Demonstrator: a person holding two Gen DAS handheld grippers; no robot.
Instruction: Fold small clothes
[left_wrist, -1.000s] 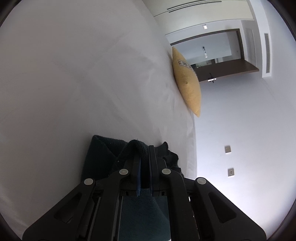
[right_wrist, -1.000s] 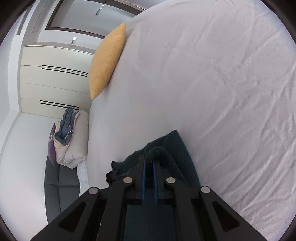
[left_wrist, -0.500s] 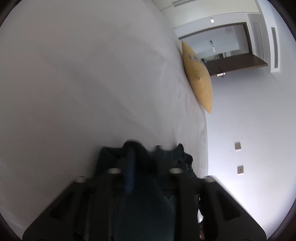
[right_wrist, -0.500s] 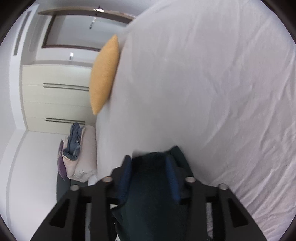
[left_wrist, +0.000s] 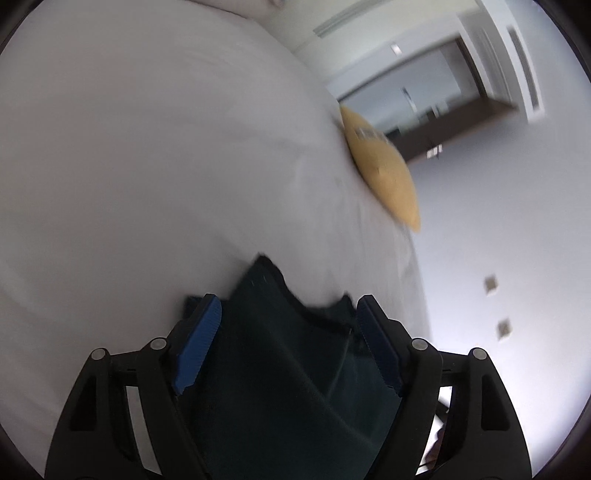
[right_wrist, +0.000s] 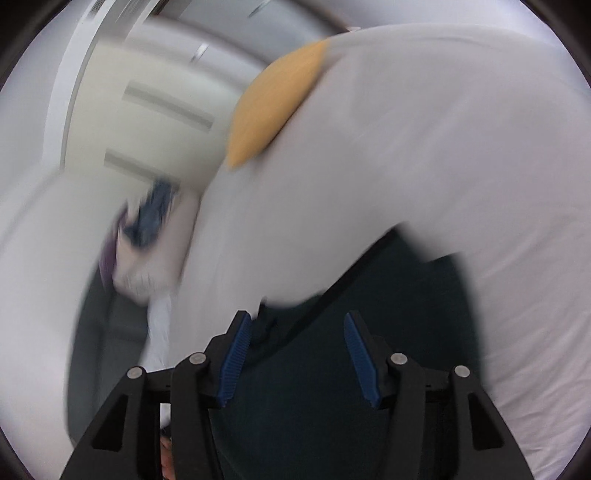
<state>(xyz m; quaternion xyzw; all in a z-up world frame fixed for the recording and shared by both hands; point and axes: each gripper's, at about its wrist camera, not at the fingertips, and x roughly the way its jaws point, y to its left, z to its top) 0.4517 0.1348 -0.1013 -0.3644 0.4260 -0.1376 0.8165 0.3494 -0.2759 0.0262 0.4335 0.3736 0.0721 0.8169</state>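
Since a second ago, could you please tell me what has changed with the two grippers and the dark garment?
Both grippers let go. The left gripper and right gripper were each shut on a fold of the dark garment; their jaws have just been opening, and the cloth now lies loose between the blue pads, unpinched. Both views have also shifted and blurred. The garment still lies on the white bed, with the yellow cushion at its edge.

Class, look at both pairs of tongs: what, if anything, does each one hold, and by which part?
Nothing is held. Both the left tongs and right tongs have just been opening; the dark green garment lies between their pads, ungripped.
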